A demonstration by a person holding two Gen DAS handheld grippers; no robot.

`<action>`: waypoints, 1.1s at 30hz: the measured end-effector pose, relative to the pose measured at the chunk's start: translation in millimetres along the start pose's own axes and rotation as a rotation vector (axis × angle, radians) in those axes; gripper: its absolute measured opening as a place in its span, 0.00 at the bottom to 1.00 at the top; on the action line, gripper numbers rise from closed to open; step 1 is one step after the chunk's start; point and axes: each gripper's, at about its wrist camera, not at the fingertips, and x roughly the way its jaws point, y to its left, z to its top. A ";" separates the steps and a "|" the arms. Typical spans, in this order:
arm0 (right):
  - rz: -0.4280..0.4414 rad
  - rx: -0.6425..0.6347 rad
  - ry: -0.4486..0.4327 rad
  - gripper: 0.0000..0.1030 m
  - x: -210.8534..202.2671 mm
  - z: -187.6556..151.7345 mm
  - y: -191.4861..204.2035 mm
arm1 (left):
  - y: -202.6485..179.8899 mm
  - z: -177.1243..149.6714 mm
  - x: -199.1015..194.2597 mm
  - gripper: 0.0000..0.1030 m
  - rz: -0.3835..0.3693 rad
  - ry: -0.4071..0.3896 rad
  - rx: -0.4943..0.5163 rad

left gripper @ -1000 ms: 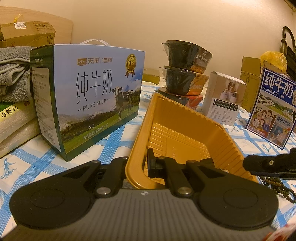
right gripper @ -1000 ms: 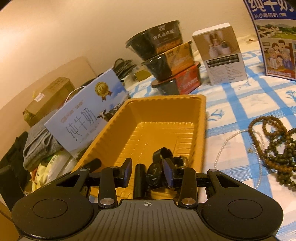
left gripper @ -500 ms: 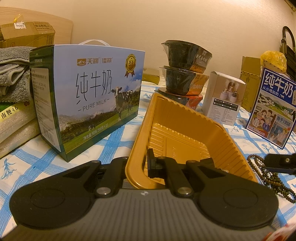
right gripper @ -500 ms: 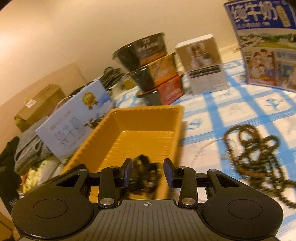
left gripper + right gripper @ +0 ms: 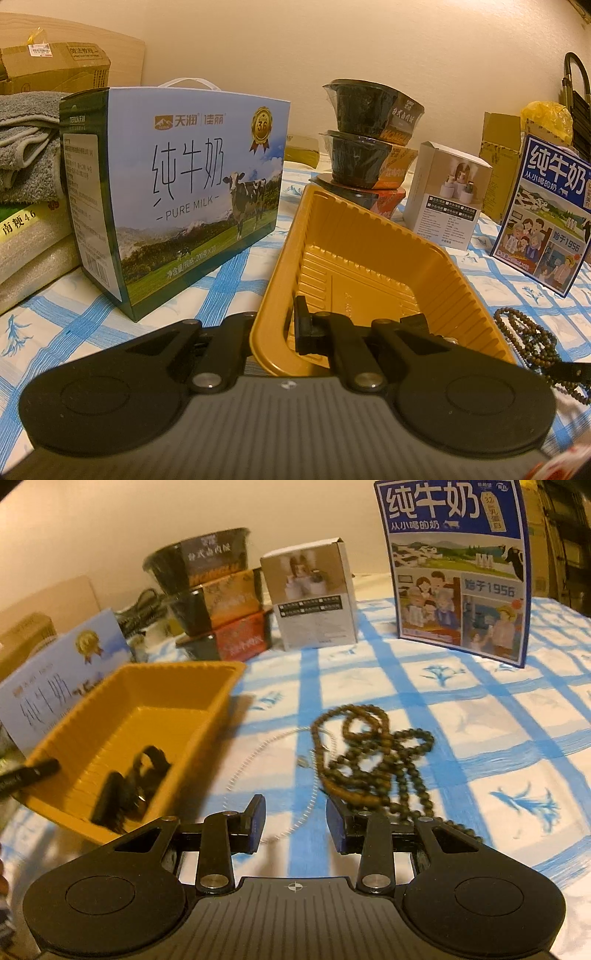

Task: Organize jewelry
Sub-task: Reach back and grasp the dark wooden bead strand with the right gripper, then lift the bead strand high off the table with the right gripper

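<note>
Just ahead of the right hand-held gripper [image 5: 295,821], on the checked cloth of the worktop [image 5: 498,709], lies the heap of dark bead necklaces [image 5: 373,760], beginning just beyond its right fingertip and spreading away to the right, with a thin pale chain [image 5: 258,760] curving along the heap's left side and passing in front of the gap between the fingers. That gripper's jaws stand apart with nothing between them. The heap's longer run goes away from the gripper toward the far edge, so I judge a short reach forward and slightly right would bring the jaws over the nearest strands. Well to the left sits the yellow tray [image 5: 207,716], already holding a dark item [image 5: 129,790]; the left hand-held gripper [image 5: 291,325] is clenched on the tray's near rim [image 5: 269,354], steadying it, so the right one is clearly nearer the beads
</note>
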 end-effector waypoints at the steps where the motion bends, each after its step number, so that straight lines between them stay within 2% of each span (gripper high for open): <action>1: -0.005 -0.007 0.001 0.37 0.0 -1.3 -0.5 | 0.0 -0.1 0.0 0.06 0.000 0.000 0.001; 12: -0.066 -0.145 -0.015 0.37 2.6 -3.6 7.1 | 1.1 -1.3 0.3 0.06 0.000 0.000 0.001; 17: -0.143 -0.330 -0.033 0.33 10.8 -3.6 14.5 | 1.2 -1.4 -0.1 0.06 0.000 0.000 0.000; 22: -0.186 -0.514 -0.001 0.26 25.0 -11.6 19.6 | 1.2 -1.4 0.0 0.06 0.000 0.000 0.000; 28: -0.242 -0.725 0.019 0.25 41.0 -27.1 29.0 | 1.3 -1.5 -0.2 0.06 0.000 0.000 0.002; 29: -0.253 -0.757 0.029 0.24 44.6 -29.4 30.4 | 1.2 -1.5 0.0 0.06 0.000 0.000 0.001; 31: -0.262 -0.795 0.036 0.13 49.4 -32.1 30.9 | 1.1 -1.4 -0.1 0.06 0.000 0.000 0.001; 33: -0.252 -0.803 0.031 0.08 49.7 -30.4 30.5 | 1.2 -1.4 0.0 0.06 0.000 0.000 0.001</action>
